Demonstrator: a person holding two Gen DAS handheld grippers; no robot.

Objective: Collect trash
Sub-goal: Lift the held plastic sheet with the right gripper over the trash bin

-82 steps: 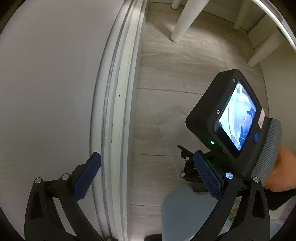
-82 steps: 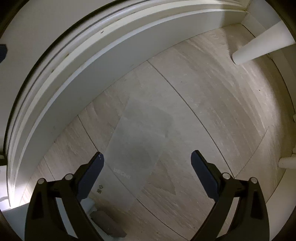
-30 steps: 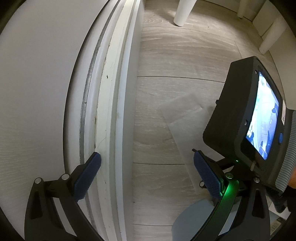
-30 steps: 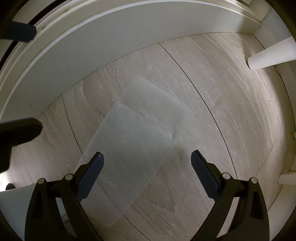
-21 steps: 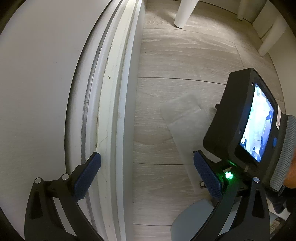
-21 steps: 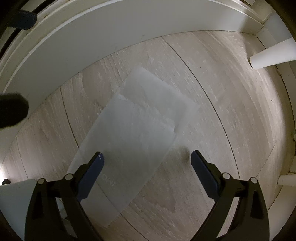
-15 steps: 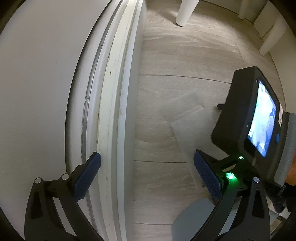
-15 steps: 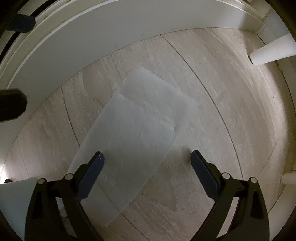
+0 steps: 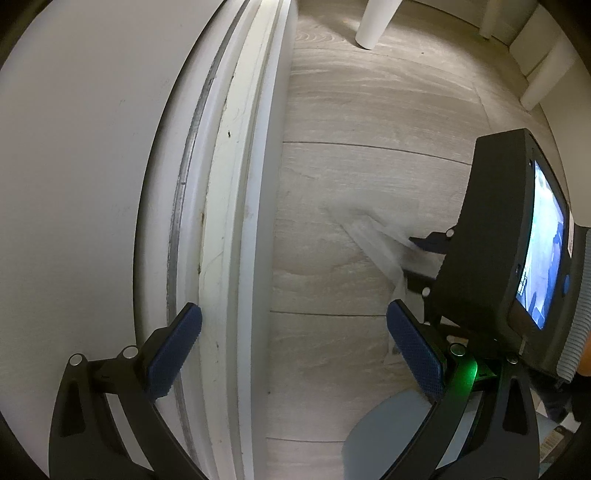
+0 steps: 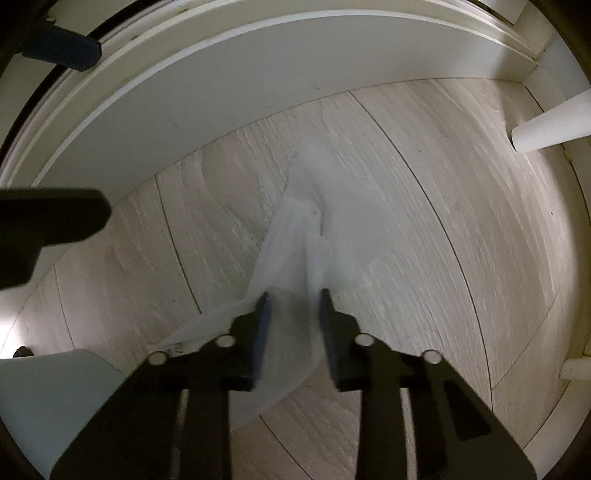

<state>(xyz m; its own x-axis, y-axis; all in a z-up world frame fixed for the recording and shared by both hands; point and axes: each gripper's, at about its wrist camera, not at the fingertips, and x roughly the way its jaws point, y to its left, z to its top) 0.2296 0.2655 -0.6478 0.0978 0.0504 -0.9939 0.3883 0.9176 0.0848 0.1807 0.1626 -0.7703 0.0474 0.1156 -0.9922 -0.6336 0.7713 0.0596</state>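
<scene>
The right gripper (image 10: 294, 301) points down at the wood-grain floor (image 10: 424, 229), and its jaws are closing with a translucent plastic sheet (image 10: 295, 236) bunched between them. The sheet rises from the floor into a ridge. Its long axis runs from the lower left of the right wrist view, where a printed edge lies flat just beside a pale grey-blue object (image 10: 48, 398), toward the upper right, narrowing to a blurred tip that points at the white baseboard (image 10: 258, 74). Whether the pads already press the film cannot be told because of motion blur. In the left wrist view the sheet (image 9: 373, 236) lies on the floor (image 9: 351, 110) beside the right tool's black body, and its tapered end points toward the white door frame (image 9: 236, 206). The left gripper (image 9: 293, 349) hangs wide open above the frame and floor, with nothing between its blue pads (image 9: 173, 347). White furniture legs (image 9: 376, 22) stand well apart from the sheet.
</scene>
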